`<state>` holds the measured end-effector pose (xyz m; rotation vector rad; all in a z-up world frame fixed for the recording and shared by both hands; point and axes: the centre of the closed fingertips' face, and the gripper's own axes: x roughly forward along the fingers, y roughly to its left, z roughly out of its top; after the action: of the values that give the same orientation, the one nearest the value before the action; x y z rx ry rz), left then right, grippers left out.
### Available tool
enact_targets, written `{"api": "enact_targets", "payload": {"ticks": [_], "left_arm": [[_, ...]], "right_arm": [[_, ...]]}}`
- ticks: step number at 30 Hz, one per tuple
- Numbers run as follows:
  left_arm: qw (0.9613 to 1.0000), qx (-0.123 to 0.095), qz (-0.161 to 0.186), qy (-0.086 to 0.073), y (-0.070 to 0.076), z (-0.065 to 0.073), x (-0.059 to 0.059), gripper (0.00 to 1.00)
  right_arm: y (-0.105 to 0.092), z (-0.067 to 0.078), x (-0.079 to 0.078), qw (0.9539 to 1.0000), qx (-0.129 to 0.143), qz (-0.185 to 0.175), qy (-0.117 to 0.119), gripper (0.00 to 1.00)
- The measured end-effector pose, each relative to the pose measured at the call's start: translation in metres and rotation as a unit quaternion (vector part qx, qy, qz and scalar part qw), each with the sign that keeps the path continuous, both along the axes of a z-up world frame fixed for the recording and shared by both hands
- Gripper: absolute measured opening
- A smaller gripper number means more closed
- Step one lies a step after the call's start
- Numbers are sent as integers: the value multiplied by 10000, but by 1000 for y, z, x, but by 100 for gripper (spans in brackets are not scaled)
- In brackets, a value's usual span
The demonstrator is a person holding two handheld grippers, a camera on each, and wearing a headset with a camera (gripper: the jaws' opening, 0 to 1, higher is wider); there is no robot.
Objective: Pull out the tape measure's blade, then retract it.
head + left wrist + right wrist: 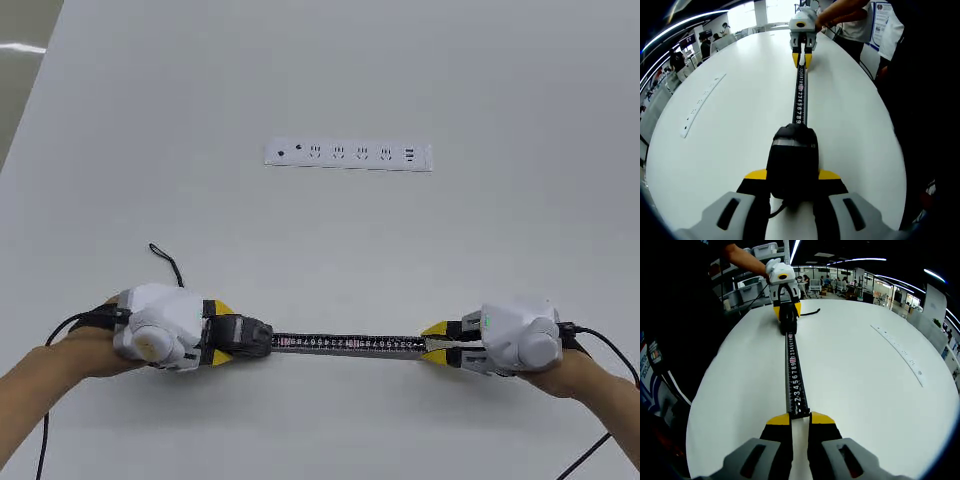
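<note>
- Between the jaws of the left gripper the black case of the tape measure is clamped by its sides, with its mouth facing away along the desk.
- Opposite it, the right gripper is clenched on the free end of the blade, which is stretched in a straight line between the two grippers, low over the desk.
- The pull-out is judged to be done or nearly so, and the return of the blade is judged to be the step in hand.
- For a clean return, the right gripper should be brought towards the case along the line of the blade, with no sideways drift, so that the blade is fed squarely into the mouth and is not kinked.
- The end should be guided in slowly and not let go, since a freed blade may whip back and knock the case loose.
- The case should be held level and firm, low to the desk, while the blade is taken in.
- Further out, a white power strip lies well apart from the work and is no hindrance.
- The hook at the blade's tip is hidden between the right jaws.
- A lock or brake on the case cannot be made out, nor whether it is engaged.
- Whether the blade touches the desk or hangs just above it cannot be told.
- The cords that trail from the grippers are cut off at the edges of the head view.
</note>
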<state>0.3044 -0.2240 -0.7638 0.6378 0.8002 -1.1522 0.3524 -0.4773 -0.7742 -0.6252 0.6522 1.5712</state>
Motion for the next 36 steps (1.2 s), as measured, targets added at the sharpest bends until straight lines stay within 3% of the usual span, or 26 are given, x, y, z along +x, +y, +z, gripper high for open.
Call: {"api": "enact_targets", "payload": {"ticks": [20,36], "left_arm": [[10000,29,-27,44,-2,0,1,28],[10000,22,-32,41,-2,-1,2,29]], "right_arm": [[-20,-5,6,9999,-16,-120,44,6],[-19,-11,4,9999,-110,-11,17,8]]}}
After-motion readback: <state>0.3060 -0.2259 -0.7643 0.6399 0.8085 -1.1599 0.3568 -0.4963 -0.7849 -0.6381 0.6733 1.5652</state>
